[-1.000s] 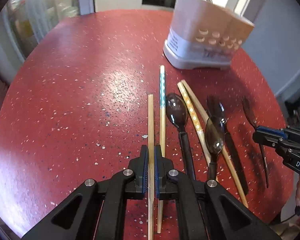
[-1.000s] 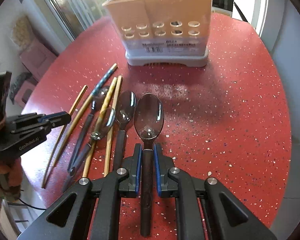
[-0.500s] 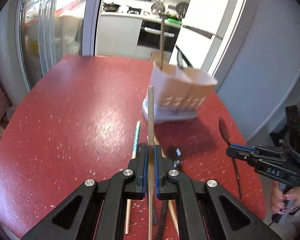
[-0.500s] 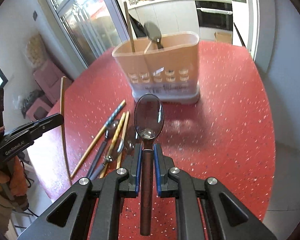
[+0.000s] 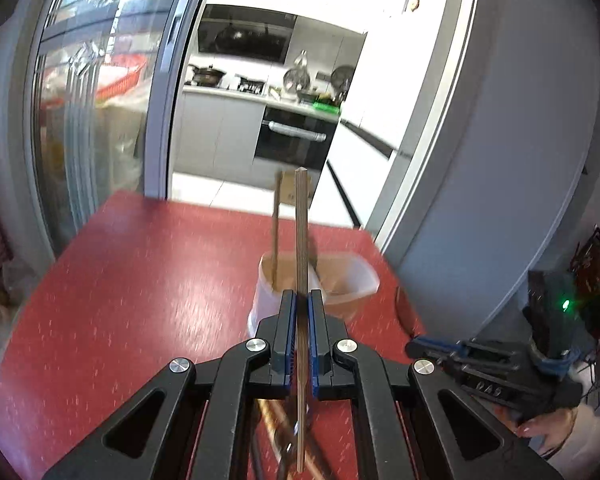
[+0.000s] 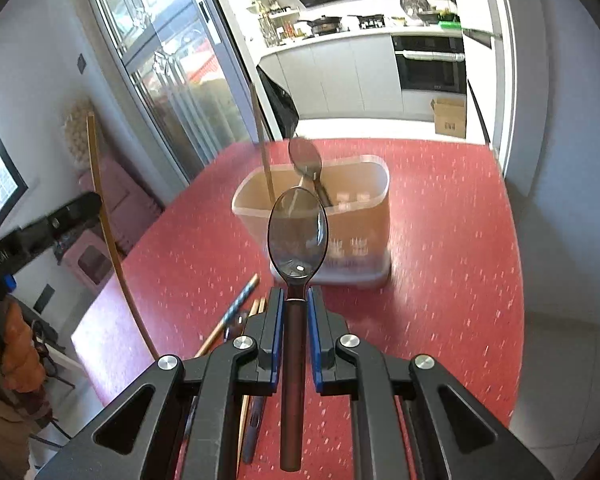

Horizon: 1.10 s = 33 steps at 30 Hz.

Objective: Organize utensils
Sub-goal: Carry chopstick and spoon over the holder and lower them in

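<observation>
Right wrist view: utensil caddy (image 6: 364, 240) holds one chopstick, one spoon; left gripper (image 5: 299, 320) clamps chopstick (image 5: 300, 240), right gripper (image 6: 296, 312) clamps spoon (image 6: 297, 236); several utensils remain on the table (image 6: 452, 280) beside caddy.

A red speckled table (image 6: 452, 240) carried a pale utensil holder (image 6: 360, 240) standing toward its far side. Nearer the front edge, a blue-patterned chopstick (image 6: 242, 296) and some plain wooden chopsticks (image 6: 256, 308) lay flat on the tabletop, close together, partly hidden from view.
</observation>
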{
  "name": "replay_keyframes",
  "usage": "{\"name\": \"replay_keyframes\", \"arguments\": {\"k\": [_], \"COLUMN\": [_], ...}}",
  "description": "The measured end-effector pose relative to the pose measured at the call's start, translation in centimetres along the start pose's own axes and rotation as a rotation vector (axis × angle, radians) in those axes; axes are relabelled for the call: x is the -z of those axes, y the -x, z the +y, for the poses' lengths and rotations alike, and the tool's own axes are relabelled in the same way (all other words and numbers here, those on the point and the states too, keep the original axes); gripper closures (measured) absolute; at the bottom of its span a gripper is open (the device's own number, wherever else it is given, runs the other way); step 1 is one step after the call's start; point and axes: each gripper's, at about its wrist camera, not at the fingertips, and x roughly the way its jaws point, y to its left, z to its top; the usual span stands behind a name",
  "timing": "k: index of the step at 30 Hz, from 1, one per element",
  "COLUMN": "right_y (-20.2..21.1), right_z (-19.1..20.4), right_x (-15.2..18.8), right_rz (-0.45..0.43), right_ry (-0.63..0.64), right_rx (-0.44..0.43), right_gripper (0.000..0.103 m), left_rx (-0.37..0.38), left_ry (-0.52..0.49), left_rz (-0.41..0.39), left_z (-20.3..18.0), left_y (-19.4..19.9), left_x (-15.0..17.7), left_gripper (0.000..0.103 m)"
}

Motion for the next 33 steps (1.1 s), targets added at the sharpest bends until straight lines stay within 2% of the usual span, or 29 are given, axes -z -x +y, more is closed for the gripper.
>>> {"name": "replay_keyframes", "arguments": {"k": [10,19,26,33], "right_y": [-1.8,-5.0,-8.2,-11.0], "right_z": [-0.7,-1.4,-1.7,-1.8], "right_x": [-6.9,-12.4,-14.1,-12.9], "right_rz": [-0.060,-0.118,-0.172,-0.223], "right_ry": [0.032,0.053,0.105,0.197], "right_rx": [-0.009,-0.015,-0.004,0.042], "right_gripper": [0.090,0.090,0.090,0.090], "left_rx": [0.015,-0.032,-0.065,-0.079], "left_ry": [-0.044,-0.032,-0.042,-0.012], "left_rz": [-0.082,-0.125,-0.136,-0.113], "left_z": [-1.2,-0.6,-0.7,0.1], "left_y": [-4.0,-9.0,-12.5,-15.1], "left_x": [-7.2,-10.9,-10.6,-8.4], "left_gripper": [0.069,0.069,0.069,0.069]}}
